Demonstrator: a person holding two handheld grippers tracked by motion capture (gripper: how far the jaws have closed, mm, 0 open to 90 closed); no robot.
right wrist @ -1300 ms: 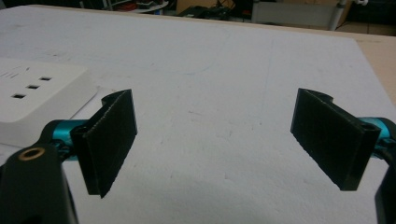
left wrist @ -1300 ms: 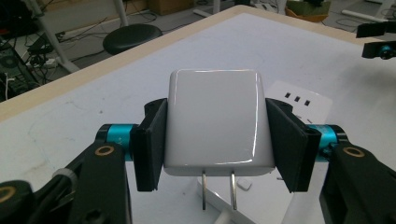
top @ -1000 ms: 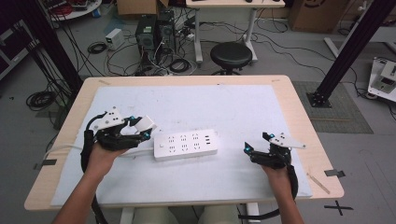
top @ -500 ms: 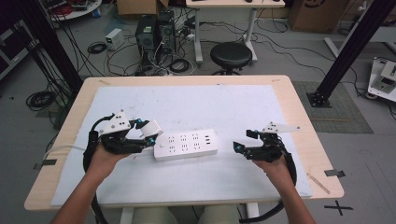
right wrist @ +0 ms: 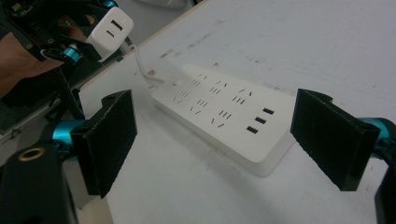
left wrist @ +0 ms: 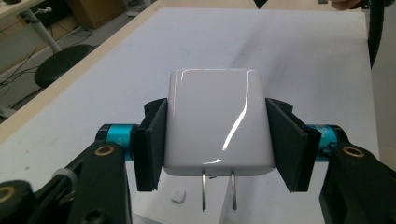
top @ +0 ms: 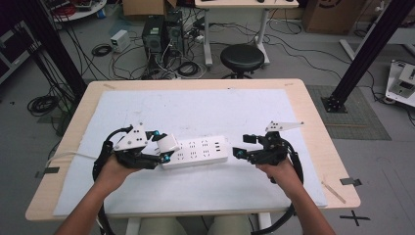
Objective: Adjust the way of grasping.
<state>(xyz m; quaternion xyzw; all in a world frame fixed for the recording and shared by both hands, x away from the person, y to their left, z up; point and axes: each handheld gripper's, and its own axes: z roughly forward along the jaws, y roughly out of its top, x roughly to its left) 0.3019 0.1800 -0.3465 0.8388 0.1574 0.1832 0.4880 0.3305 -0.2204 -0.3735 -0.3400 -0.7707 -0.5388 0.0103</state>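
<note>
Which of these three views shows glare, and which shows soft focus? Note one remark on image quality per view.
Left gripper view: a bright curved glare streak runs down the glossy white charger. Right gripper view: the power strip is fairly sharp, the near black pads soft. High view: even overhead light, faint shadows under the left gripper and right gripper.

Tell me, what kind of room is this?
Probably a lab or workshop for recording hand tasks. A wooden table with a white mat stands on a grey floor strewn with cables, near computer towers, a black stool and black metal frame posts.
</note>
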